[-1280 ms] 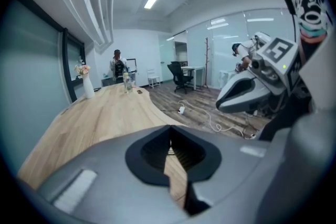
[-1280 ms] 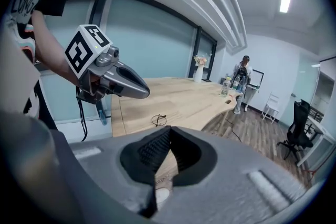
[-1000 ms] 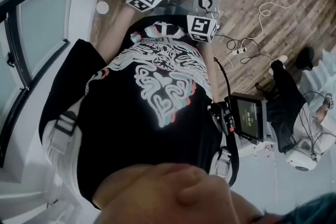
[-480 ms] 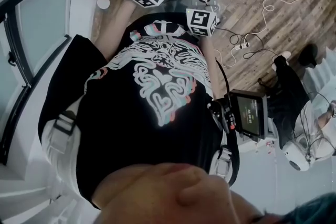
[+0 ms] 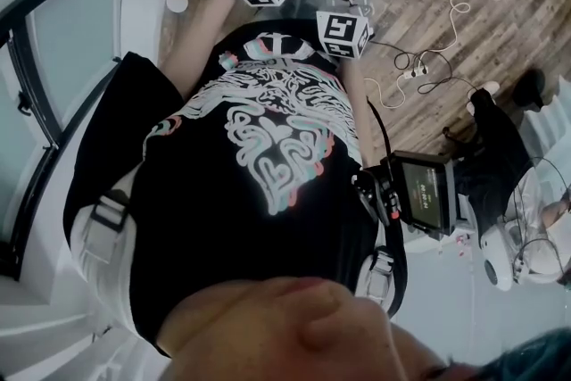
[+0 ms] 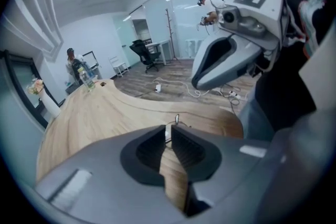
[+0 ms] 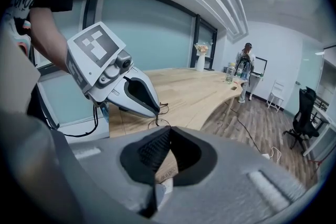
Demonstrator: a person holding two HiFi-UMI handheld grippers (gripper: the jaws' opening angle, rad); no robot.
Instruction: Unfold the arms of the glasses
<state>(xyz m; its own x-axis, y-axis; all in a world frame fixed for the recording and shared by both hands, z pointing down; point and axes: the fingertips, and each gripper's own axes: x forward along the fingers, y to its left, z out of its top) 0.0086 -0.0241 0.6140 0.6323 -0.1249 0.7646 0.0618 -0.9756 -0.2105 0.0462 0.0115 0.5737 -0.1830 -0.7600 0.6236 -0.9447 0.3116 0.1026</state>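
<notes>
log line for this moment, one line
left gripper: shut, tips near glasses | right gripper: shut, empty | glasses: on wooden table, arms' state unclear

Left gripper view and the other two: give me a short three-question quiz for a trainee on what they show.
1. True or false: the right gripper holds the glasses.
2. The glasses lie on: A) the floor, B) the table, C) a chair.
3. Short answer: are the left gripper's jaws open or shut?
Key: 1 false; 2 B; 3 shut.
</notes>
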